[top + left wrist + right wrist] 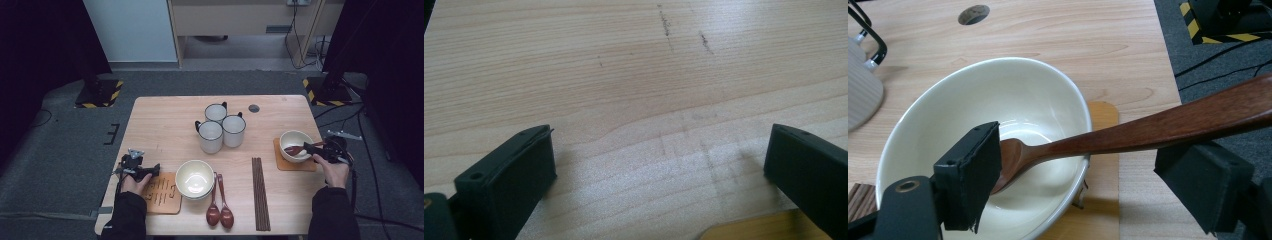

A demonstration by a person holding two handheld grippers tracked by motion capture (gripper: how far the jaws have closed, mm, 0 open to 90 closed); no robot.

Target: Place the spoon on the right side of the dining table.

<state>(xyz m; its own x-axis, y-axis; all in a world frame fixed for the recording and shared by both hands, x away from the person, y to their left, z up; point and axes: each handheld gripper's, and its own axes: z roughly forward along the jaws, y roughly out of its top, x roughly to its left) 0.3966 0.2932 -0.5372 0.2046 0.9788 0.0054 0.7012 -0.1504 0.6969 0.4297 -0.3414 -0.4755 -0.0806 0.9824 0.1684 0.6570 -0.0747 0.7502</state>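
The right gripper view shows the wooden spoon (1128, 135) resting in the white bowl (948, 100) between the right gripper (1098, 185)'s wide jaws, untouched; the left gripper (659, 170), jaws wide, hovers over bare counter (624, 75); no writing is readable

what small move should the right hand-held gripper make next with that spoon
Probably back away. The right hand-held gripper stands open, and the wooden spoon already rests with its head in the bowl and its handle over the rim, apparently released.
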